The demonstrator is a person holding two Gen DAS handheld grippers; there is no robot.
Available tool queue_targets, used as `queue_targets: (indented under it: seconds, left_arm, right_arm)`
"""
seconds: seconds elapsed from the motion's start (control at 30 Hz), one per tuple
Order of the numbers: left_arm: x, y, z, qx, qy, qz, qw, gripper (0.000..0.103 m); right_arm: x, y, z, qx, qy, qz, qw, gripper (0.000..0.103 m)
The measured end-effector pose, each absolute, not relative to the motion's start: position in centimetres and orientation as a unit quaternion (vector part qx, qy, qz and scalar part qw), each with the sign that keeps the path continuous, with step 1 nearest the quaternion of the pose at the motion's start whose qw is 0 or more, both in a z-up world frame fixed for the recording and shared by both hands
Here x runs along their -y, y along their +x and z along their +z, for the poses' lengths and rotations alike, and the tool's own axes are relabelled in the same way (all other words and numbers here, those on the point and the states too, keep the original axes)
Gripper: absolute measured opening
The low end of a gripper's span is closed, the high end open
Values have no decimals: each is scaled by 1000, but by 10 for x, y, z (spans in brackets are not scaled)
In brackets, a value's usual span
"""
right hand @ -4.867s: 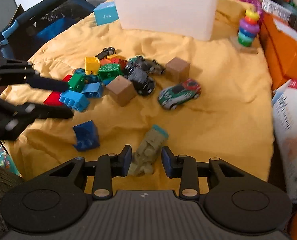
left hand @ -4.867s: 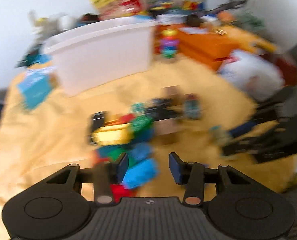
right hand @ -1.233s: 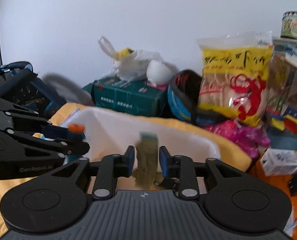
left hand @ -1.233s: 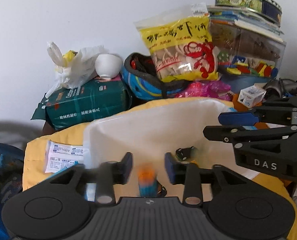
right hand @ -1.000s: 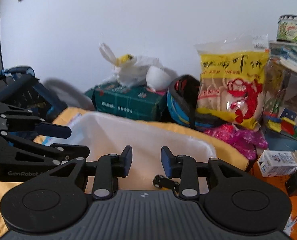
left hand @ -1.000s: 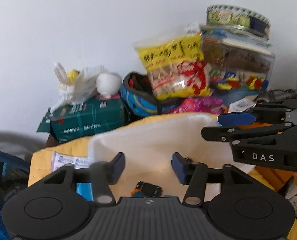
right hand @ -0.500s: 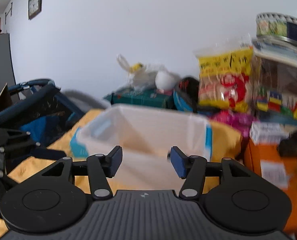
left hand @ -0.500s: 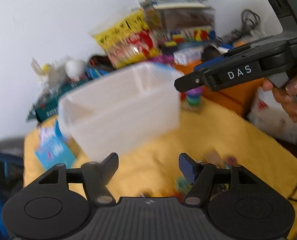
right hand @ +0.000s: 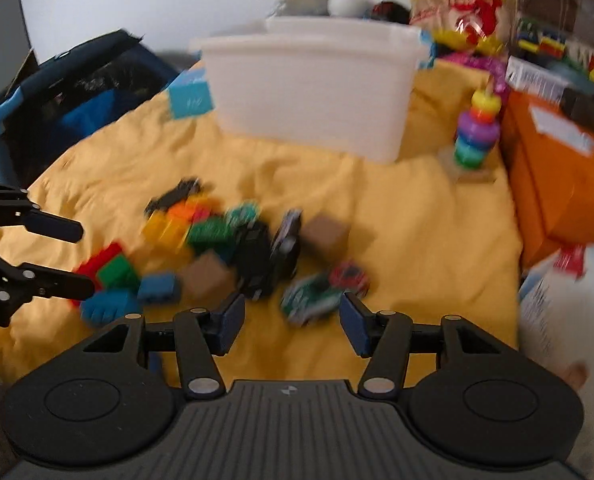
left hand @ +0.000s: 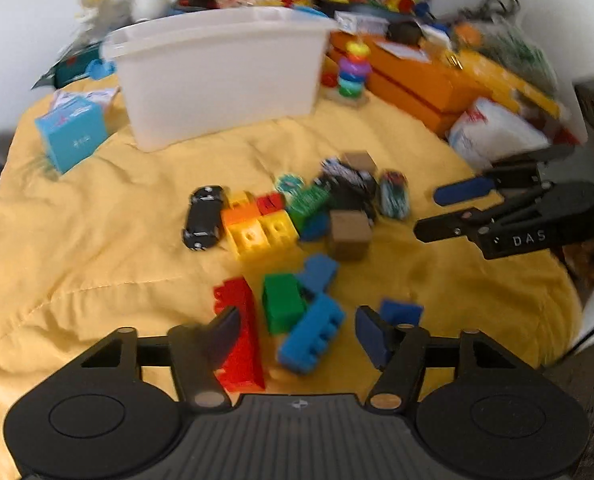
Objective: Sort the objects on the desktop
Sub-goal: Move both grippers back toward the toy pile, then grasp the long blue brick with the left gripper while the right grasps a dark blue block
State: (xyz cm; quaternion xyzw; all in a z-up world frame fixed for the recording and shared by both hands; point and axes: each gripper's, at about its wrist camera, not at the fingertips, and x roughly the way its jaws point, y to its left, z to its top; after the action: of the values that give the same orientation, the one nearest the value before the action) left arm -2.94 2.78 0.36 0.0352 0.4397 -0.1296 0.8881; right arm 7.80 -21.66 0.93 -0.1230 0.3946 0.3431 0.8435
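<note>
Both grippers had swung from the white bin point(left hand: 221, 76) down to the toy pile, the left gripper point(left hand: 297, 334) closing yet empty over the blue brick point(left hand: 311, 338), the right gripper point(right hand: 291, 324) half-open and empty, so each next needed to straddle one toy and clamp.

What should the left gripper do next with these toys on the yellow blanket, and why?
Probably lower the left gripper onto the blue brick just ahead of it. Its jaws are closing with nothing pinched yet, and the loose bricks haven't gone into the white bin.

Toy pile point(left hand: 297, 236) before bin point(left hand: 221, 76)
</note>
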Motion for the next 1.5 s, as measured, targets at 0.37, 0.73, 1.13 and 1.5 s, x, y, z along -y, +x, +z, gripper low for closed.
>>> queue_targets:
  seconds: [0.37,0.73,1.13,1.5]
  left_arm:
    - [-9,-37,-12,-447,109,-166,872,49]
    - [-27,-21,-16,-514,1,-184,838,34]
    - [-9,-20,-6,-514,66,-172,838,45]
    - [3,-36,6,-472,55,-162,865,49]
  right_arm:
    - [189,36,11,-392,-179,482,762,40]
    - [172,17,-11,-388,-237,496,740,43]
    - [179,29,-7,-380,-258,424,781,35]
    - [186,27,-9,-387,-213,421,792,43]
